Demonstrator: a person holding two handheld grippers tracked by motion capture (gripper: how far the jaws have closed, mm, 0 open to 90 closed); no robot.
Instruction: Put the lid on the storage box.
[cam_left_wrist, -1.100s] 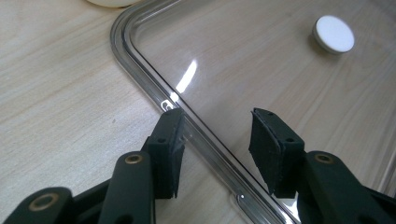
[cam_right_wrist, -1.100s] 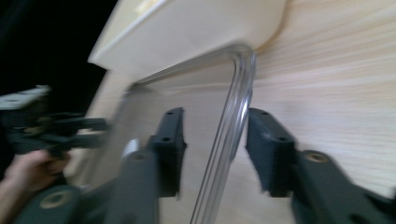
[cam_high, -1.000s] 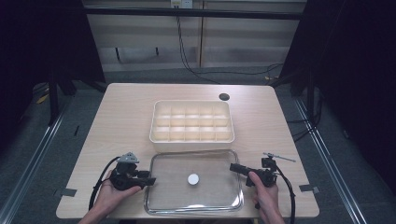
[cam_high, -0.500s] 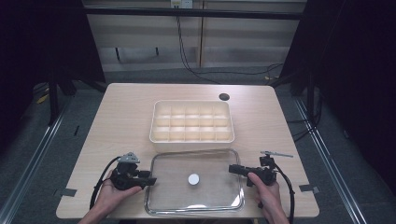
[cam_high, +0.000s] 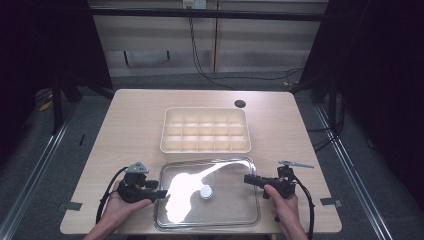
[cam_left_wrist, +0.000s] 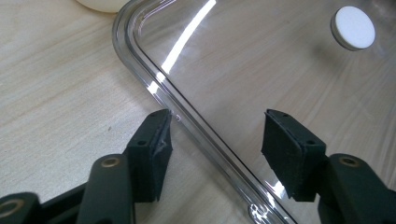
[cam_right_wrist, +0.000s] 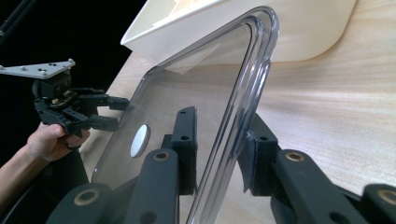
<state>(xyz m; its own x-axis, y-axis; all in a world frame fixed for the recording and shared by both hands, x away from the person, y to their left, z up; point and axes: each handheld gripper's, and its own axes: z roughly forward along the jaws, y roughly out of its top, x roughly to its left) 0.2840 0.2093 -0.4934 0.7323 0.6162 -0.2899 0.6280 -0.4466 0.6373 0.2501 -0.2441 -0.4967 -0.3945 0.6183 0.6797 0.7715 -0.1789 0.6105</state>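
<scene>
Both forearms come in from the near edge of the light wooden table (cam_high: 130, 120), each hand holding its claw level and pointing inward at the clear rectangular plastic lid with a white round knob (cam_high: 220, 205). This lid lies flat just in front of the cream plastic compartment tray (cam_high: 205, 130).

The left claw (cam_left_wrist: 215, 140) sits at the lid's left edge; its jaws have just been opening and now stand apart, straddling the rim with neither pad pressing on it.

The right claw (cam_right_wrist: 217, 149) is at the lid's right edge; its jaws have just been closing and now pinch the rim between both pads.

The knob (cam_left_wrist: 352, 28) sits between the two claws.
</scene>
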